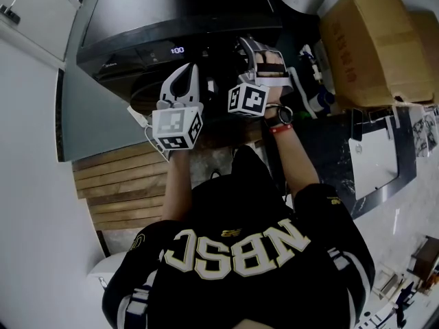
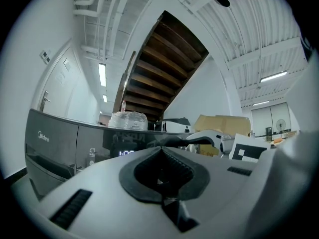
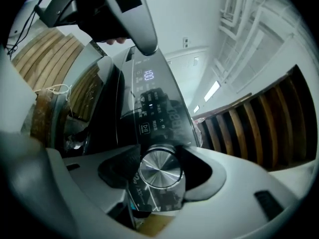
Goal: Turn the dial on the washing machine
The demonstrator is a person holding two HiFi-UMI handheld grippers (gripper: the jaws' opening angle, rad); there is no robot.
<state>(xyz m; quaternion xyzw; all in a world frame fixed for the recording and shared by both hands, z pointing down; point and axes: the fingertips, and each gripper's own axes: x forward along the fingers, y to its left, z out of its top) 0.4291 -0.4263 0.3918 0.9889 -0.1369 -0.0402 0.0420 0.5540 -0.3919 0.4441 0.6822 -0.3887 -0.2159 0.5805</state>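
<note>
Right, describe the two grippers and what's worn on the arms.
The left gripper and right gripper are pale grey plastic with dark-padded fingers, each carrying a white cube with black square markers. The person wears a black short-sleeved jersey with cream lettering and a dark wristwatch.

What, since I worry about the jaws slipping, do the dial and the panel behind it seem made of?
The dial looks like brushed metal, or perhaps metal-look plastic: its silver face has a fine radial sheen. The panel looks like glossy dark plastic or glass: it shows reflections, and lit symbols shine through it.
</note>
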